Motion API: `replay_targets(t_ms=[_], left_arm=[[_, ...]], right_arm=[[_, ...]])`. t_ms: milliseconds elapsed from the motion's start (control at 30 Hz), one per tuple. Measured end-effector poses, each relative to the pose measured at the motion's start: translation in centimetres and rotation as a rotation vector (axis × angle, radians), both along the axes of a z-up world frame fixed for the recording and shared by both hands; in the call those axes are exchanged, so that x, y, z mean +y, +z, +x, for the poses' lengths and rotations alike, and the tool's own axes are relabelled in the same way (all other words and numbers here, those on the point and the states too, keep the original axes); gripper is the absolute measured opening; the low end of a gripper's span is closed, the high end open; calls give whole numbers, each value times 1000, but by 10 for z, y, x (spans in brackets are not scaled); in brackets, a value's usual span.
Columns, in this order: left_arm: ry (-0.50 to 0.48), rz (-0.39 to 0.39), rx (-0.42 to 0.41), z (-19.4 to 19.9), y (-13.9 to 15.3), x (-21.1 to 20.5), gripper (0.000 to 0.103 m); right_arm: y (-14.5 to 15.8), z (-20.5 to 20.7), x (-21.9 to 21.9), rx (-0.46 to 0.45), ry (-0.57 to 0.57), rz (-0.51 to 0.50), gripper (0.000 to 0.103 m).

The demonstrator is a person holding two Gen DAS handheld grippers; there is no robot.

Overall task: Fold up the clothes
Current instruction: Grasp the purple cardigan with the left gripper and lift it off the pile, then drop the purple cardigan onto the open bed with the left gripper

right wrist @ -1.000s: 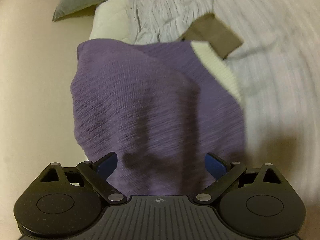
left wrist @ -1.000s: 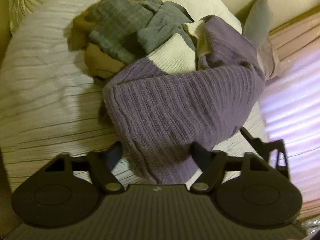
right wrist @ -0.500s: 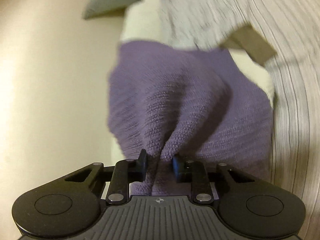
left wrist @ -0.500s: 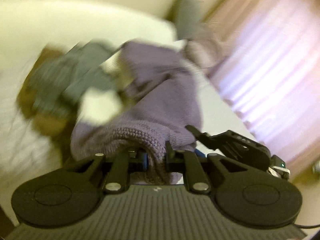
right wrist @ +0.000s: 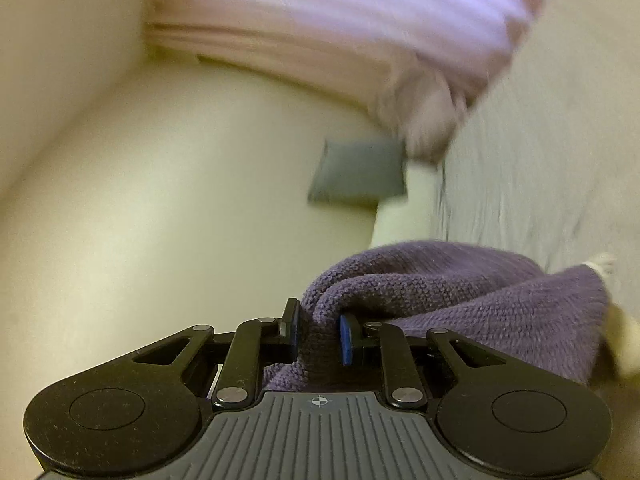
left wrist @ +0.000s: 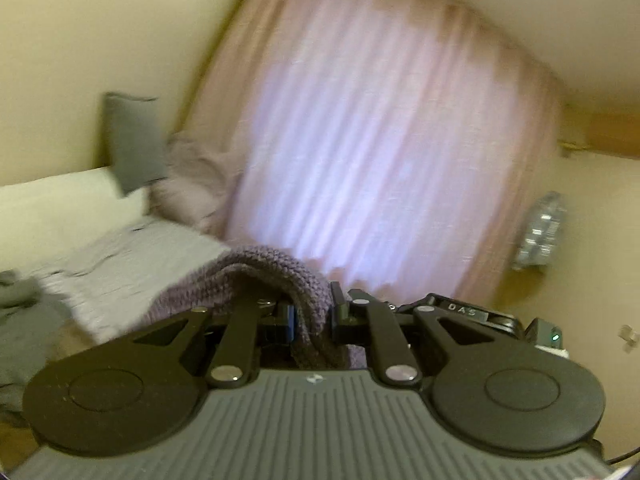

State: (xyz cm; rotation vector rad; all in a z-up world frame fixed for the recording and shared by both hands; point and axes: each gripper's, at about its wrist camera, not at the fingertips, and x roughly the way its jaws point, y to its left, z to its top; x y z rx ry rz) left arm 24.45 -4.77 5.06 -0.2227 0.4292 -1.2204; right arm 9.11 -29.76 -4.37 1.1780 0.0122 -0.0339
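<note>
Left gripper (left wrist: 313, 318) is clamped on a bunched fold of the purple sweater (left wrist: 256, 276), pads pressing the knit from both sides. The rest of the sweater trails off to the left and down out of that view. The right gripper (right wrist: 319, 334) has its own fold of the sweater (right wrist: 460, 300) between its blue pads (right wrist: 346, 340), and its jaws are closing that last bit onto the knit. So the sweater's held up off the bed (left wrist: 132, 256) by both grippers, with a bit of its cream trim (right wrist: 602, 262) showing at the far right of the right wrist view.

Both views are pretty blurry. In the left one the pink curtain (left wrist: 372, 140) fills most of the background, with a grey pillow (left wrist: 134, 142) leaning against the wall next to it. Some grey clothes (left wrist: 24, 320) are lying on the bed at the far left edge. The other gripper's body (left wrist: 464, 312) peeks in just right of the left gripper. The right view shows the same pillow (right wrist: 358, 172) and curtain (right wrist: 340, 12), tilted sideways.
</note>
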Motion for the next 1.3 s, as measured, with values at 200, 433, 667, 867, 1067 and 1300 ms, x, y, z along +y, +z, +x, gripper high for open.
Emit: replay_targets(t_ms=[200, 433, 667, 867, 1067, 1300], left_arm=[[-169, -70, 11, -86, 23, -50, 12], [-255, -108, -35, -199, 36, -91, 12], [-177, 426, 52, -260, -47, -144, 16], [-185, 665, 64, -287, -106, -123, 17], [-253, 782, 50, -278, -139, -92, 18], [-319, 822, -63, -297, -141, -65, 28]], right_arm=[[71, -123, -23, 12, -188, -197, 18], [122, -243, -36, 3, -335, -330, 18], [95, -290, -47, 480, -236, -249, 86], [23, -367, -15, 818, -246, -144, 86], [-25, -440, 29, 981, -349, -46, 86], [-35, -400, 76, 1075, -328, -102, 86]])
